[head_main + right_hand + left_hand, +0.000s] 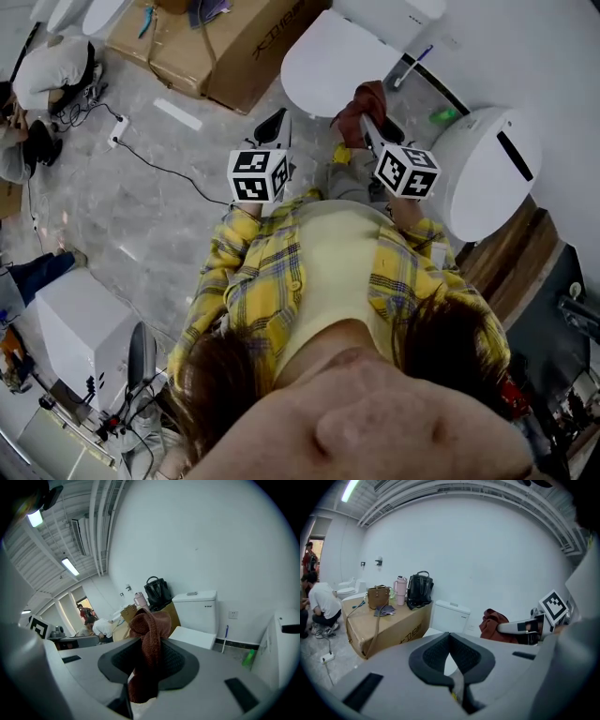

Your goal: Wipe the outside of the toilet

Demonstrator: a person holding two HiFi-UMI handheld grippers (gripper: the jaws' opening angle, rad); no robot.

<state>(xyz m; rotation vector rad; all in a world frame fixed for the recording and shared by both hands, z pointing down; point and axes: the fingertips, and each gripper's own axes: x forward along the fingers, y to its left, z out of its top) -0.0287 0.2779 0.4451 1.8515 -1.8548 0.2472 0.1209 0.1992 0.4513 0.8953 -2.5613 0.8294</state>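
Note:
The white toilet [336,64] stands ahead of me with its lid down and its tank [392,13] against the wall. My right gripper [367,117] hovers near the bowl's front right and is shut on a reddish-brown cloth [360,103]. In the right gripper view the cloth [150,648] bunches up between the pads, with the tank [197,611] behind it. My left gripper [277,120] is held beside the bowl's front left, shut, with nothing between its pads [433,656]. From the left gripper view the tank [451,616], the cloth [493,624] and the right gripper [524,627] show.
A second white toilet [483,169] stands close on the right. A toilet brush [412,64] and a green bottle [445,116] stand between the two. A cardboard box [220,42] with bags [419,590] on top stands to the left. People crouch at far left [52,75]; a cable [155,164] crosses the floor.

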